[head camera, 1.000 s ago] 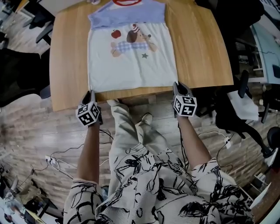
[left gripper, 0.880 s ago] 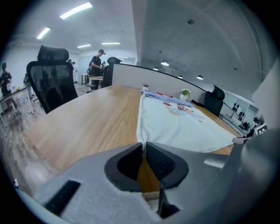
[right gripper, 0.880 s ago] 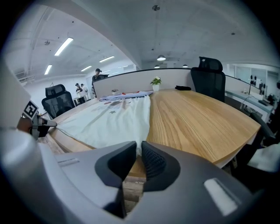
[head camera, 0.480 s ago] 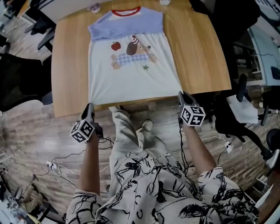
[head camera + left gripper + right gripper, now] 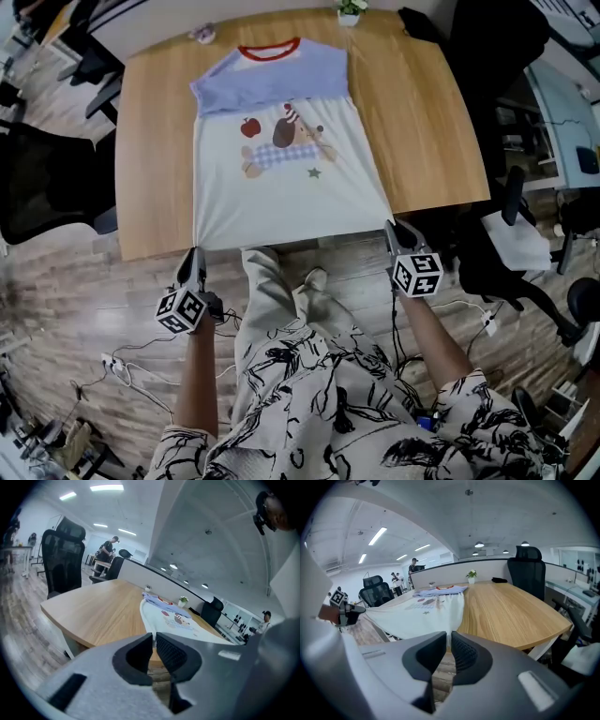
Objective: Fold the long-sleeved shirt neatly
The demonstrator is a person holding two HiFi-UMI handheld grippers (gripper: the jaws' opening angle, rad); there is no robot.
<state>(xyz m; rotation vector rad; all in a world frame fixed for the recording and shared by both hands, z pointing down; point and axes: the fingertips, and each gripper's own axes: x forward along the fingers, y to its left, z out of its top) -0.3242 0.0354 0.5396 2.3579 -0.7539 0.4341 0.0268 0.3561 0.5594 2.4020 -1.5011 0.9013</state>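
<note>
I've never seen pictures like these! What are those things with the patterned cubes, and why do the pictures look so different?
A person holds a grabbing tool, called a gripper, in each hand; the cubes are part of them. The head view comes from a camera on the person's head, looking down. Each gripper view comes from a small camera riding on that tool. A shirt lies on a wooden table. The left gripper and the right gripper each have their jaws shut on a bottom corner of the shirt.
</note>
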